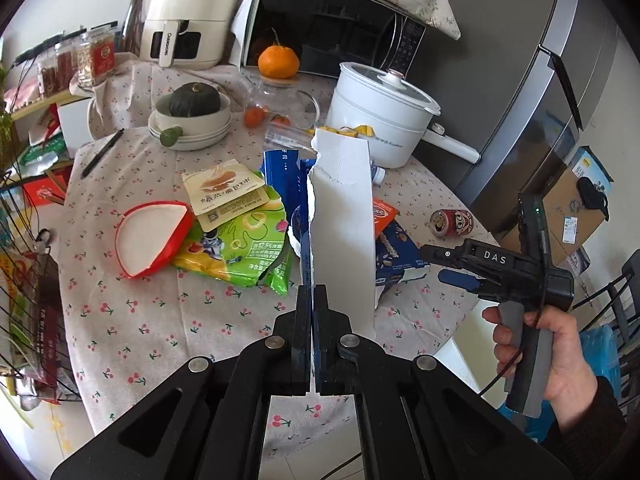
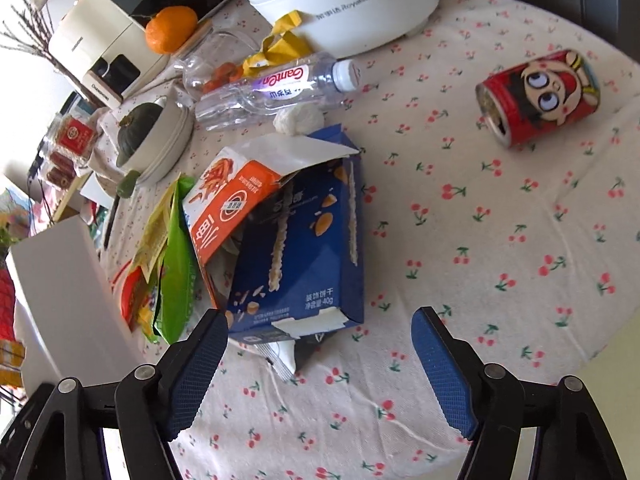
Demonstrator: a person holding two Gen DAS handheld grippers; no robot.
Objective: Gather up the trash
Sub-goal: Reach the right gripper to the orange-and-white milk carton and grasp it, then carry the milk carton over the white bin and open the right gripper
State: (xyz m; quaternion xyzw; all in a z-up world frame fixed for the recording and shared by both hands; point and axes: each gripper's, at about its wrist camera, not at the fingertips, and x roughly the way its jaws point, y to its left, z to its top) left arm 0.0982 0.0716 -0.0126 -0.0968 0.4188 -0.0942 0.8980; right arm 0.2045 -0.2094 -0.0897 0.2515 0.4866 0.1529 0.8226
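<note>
Presently, findings and risks:

- The left gripper [image 1: 311, 300] is clamped on the lower edge of a torn white carton panel [image 1: 344, 224], which stands tall above the table; held only at the bottom, it could pivot or slip out.
- The right gripper [image 2: 320, 344] stands with fingers apart, nothing between them, just short of the blue biscuit box [image 2: 300, 248].
- An orange carton [image 2: 224, 208] sits loosely in that box; a one-sided pinch may spill it.
- The red can [image 2: 540, 96] lies on its side, well apart; a nudge to the floral tablecloth [image 2: 500, 240] may roll it.
</note>
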